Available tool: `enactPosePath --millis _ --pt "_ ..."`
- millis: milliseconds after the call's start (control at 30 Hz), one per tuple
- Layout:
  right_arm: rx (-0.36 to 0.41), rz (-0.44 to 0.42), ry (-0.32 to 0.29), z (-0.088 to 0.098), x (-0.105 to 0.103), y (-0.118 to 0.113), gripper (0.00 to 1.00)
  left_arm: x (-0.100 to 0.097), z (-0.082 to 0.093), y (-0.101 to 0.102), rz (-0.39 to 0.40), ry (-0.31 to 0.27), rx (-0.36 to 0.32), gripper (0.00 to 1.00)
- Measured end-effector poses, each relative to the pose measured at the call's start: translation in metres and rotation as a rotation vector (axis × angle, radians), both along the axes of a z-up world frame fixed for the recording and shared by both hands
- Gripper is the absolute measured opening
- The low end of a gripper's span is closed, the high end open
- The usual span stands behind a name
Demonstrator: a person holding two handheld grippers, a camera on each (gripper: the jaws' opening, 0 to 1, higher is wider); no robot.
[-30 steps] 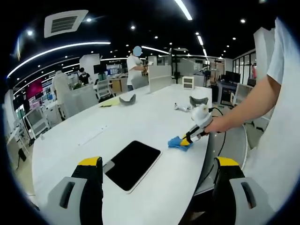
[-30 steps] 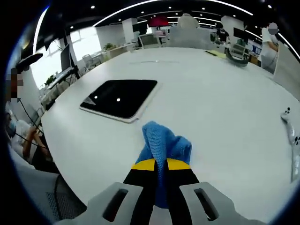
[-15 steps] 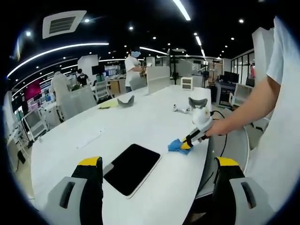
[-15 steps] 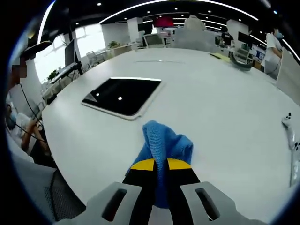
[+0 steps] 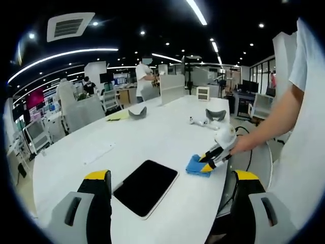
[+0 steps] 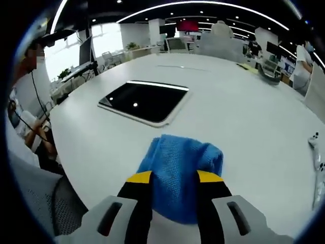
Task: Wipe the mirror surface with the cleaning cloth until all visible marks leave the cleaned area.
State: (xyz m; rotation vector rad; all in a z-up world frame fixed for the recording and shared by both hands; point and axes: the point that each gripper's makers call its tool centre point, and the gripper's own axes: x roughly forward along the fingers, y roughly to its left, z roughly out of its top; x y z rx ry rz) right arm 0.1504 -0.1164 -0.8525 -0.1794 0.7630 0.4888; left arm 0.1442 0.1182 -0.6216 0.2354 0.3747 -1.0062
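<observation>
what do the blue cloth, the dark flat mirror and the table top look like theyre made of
The blue cloth looks like soft woven fabric, probably microfibre: a fine knit texture shows and it bunches into folds. The mirror seems to be glossy glass in a thin pale frame, since ceiling lights reflect sharply in it. The table looks like smooth white laminate or painted board with a low sheen; which one is unclear.

A dark rectangular mirror [image 6: 144, 100] lies flat near the table's edge; a crumpled blue cleaning cloth [image 6: 179, 174] lies nearby, apart.

Open office with white oval table [image 5: 152, 133], chairs [image 5: 86, 109], curved ceiling lights [image 5: 61, 53]
</observation>
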Motion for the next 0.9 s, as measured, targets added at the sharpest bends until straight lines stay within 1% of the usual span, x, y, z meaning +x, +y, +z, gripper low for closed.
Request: enactPosePath --millis 67,133,200,233,267,300,333,367,433,467,500,533,567,600,633,667,733,800,833,900 --pt "-0.001 0.001 -0.003 0.000 0.001 0.000 0.29 0.002 0.000 0.004 0.011 0.002 -0.007 0.99" --pt "0.004 0.001 0.001 0.000 0.001 0.000 0.28 0.003 -0.001 0.009 0.024 -0.001 0.003 0.99" --pt "-0.001 -0.012 0.036 0.002 0.001 -0.002 0.28 0.003 0.000 0.019 0.042 0.000 -0.006 0.99" --pt "0.025 -0.049 0.005 0.012 0.005 -0.002 0.26 0.004 -0.001 0.025 0.052 0.000 -0.003 0.99" --pt "0.060 -0.060 -0.037 0.023 0.010 0.002 0.25 0.004 -0.002 0.029 0.059 -0.002 0.004 0.99" --pt "0.117 -0.069 -0.064 0.042 0.010 0.010 0.25 0.003 -0.001 0.034 0.066 -0.003 0.002 0.99" --pt "0.147 -0.082 -0.081 0.052 0.011 0.013 0.29 0.003 -0.001 0.036 0.073 -0.002 -0.003 0.99" --pt "0.198 -0.105 -0.112 0.069 0.013 0.018 0.34 0.004 -0.003 0.040 0.082 0.003 -0.004 0.99" --pt "0.262 -0.117 -0.159 0.097 0.011 0.029 0.46 0.004 -0.006 0.046 0.100 0.004 -0.012 0.99" --pt "0.274 -0.117 -0.183 0.110 0.010 0.034 0.52 0.004 -0.008 0.049 0.112 0.011 -0.028 0.99" --pt "0.290 -0.109 -0.225 0.126 0.009 0.041 0.61 0.005 -0.010 0.051 0.116 0.011 -0.030 0.99" --pt "0.295 -0.103 -0.248 0.136 0.008 0.045 0.68 0.006 -0.013 0.054 0.121 0.010 -0.029 0.99" --pt "0.290 -0.085 -0.277 0.151 0.005 0.052 0.75 0.007 -0.015 0.057 0.134 0.011 -0.046 0.99" --pt "0.281 -0.069 -0.288 0.159 0.002 0.057 0.83 0.007 -0.015 0.058 0.141 0.015 -0.065 0.99" --pt "0.260 -0.033 -0.320 0.172 -0.001 0.064 0.89 0.006 -0.015 0.061 0.149 0.014 -0.084 0.99" --pt "0.246 -0.006 -0.339 0.179 -0.002 0.070 0.94 0.005 -0.015 0.063 0.151 0.013 -0.091 0.99" --pt "0.221 0.046 -0.334 0.190 -0.009 0.082 1.00 0.001 -0.016 0.067 0.159 0.018 -0.100 0.99" --pt "0.200 0.114 -0.370 0.204 -0.012 0.094 1.00 -0.004 -0.012 0.068 0.159 0.013 -0.113 0.99" --pt "0.202 0.131 -0.370 0.207 -0.014 0.098 1.00 -0.007 -0.010 0.069 0.161 0.011 -0.116 0.99" --pt "0.207 0.154 -0.368 0.210 -0.016 0.105 1.00 -0.012 -0.010 0.072 0.178 0.001 -0.092 0.99"
